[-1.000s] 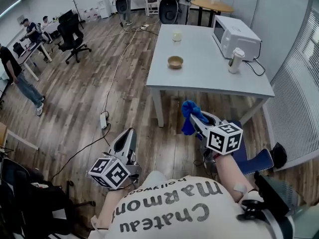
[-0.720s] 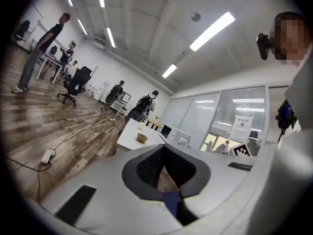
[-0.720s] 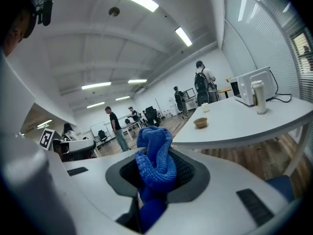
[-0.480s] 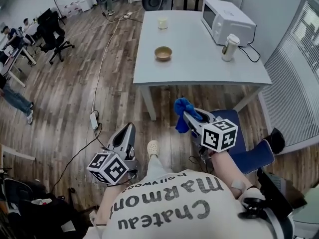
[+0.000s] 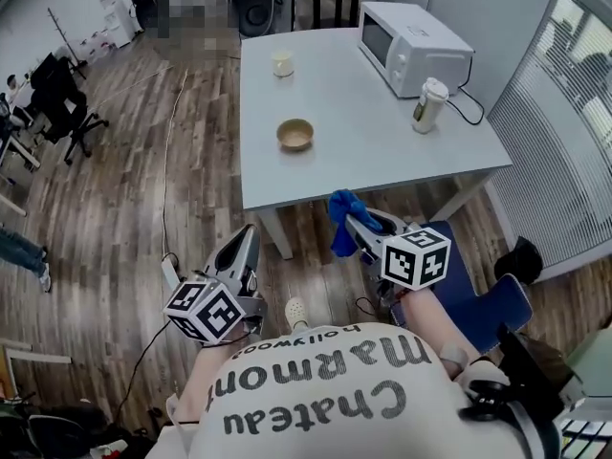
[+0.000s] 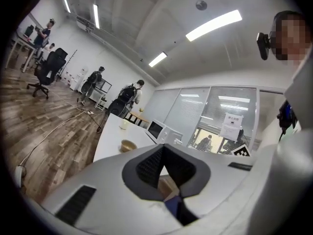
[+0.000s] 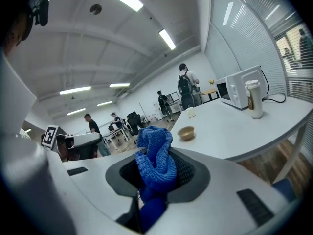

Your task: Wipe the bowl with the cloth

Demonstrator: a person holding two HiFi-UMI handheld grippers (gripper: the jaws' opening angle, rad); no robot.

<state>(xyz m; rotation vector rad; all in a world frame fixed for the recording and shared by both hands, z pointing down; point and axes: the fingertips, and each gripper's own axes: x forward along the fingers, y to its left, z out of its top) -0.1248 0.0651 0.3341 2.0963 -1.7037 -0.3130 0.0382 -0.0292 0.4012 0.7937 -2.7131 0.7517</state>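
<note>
Blue cloth (image 5: pixel 342 240) is pinched between the jaws of the right gripper (image 5: pixel 350 224), not yet over the desk (image 5: pixel 382 151). The bowl (image 5: pixel 295 134) stands nearer the desk's left edge, untouched. The left gripper (image 5: pixel 247 244) is pressed together and empty. I judge all the wiping is left to do.

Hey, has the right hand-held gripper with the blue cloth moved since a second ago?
Yes. The right hand-held gripper, shut on the blue cloth, has come closer to the table's near edge.

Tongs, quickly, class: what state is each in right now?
Left tongs: closed, empty.
Right tongs: closed on the blue cloth.
</note>
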